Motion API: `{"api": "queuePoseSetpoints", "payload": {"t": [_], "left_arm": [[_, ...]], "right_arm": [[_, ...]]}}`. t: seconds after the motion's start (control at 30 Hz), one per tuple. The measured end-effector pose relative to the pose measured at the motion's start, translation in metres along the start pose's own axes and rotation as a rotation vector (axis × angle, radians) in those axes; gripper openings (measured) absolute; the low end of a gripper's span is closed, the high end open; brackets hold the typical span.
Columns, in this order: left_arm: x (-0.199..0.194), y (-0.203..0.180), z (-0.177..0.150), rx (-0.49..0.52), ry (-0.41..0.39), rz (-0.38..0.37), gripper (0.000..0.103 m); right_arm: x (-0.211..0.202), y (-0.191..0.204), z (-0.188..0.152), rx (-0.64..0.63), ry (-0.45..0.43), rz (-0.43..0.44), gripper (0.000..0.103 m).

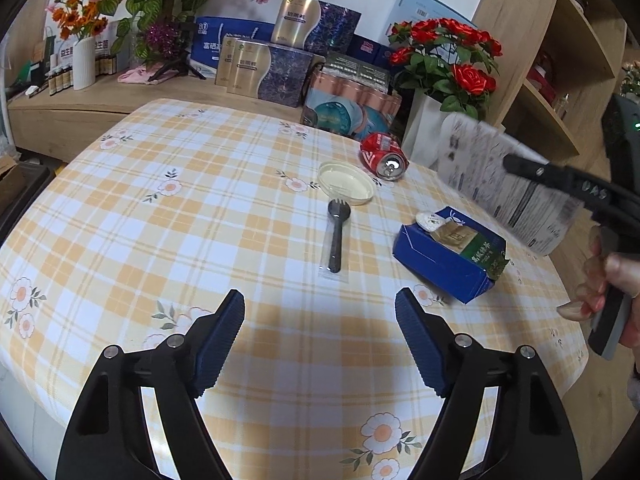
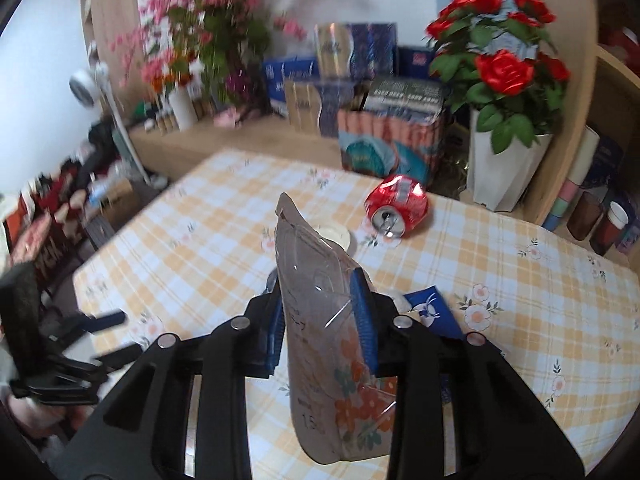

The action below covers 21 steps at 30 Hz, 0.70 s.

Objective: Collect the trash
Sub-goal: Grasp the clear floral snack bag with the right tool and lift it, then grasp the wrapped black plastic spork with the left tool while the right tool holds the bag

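Jaws of the right gripper (image 2: pixel 320 320) pinch a pouch (image 2: pixel 320 320); left gripper (image 1: pixel 320 340), spread, faces the wrapped fork (image 1: pixel 336 236) lying lengthwise ahead, nearer than the crushed can (image 1: pixel 384 156).

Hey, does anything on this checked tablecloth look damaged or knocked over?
Yes. The red can lies crushed on its side near the far edge, and the blue carton lies flattened and torn open. The wrapped fork looks intact.

Spread left claw (image 1: pixel 320 336) above tablecloth (image 1: pixel 160 220)
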<state>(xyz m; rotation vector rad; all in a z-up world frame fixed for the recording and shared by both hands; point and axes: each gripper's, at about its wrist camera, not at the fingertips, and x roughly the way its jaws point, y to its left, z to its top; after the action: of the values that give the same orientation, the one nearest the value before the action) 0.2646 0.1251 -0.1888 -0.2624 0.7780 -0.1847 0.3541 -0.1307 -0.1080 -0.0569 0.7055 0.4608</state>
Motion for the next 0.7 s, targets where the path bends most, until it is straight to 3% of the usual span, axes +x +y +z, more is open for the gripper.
{"api": "queuePoseSetpoints", "payload": {"t": [0.27, 0.43, 0.57, 0.7], "left_arm": [[0.047, -0.02, 0.019, 0.054, 0.084, -0.027, 0.073], [0.09, -0.022, 0.042, 0.048, 0.144, -0.014, 0.066], [0.117, -0.027, 0.055, 0.059, 0.169, -0.002, 0.066], [0.144, -0.038, 0.062, 0.114, 0.199, 0.036, 0.062]], "right_arm": [[-0.042, -0.039, -0.009, -0.014, -0.103, -0.097, 0.033], [-0.049, -0.072, -0.035, 0.019, -0.082, -0.155, 0.033], [-0.057, -0.096, -0.055, 0.081, -0.08, -0.177, 0.033], [-0.063, -0.111, -0.076, 0.125, -0.067, -0.189, 0.033]]}}
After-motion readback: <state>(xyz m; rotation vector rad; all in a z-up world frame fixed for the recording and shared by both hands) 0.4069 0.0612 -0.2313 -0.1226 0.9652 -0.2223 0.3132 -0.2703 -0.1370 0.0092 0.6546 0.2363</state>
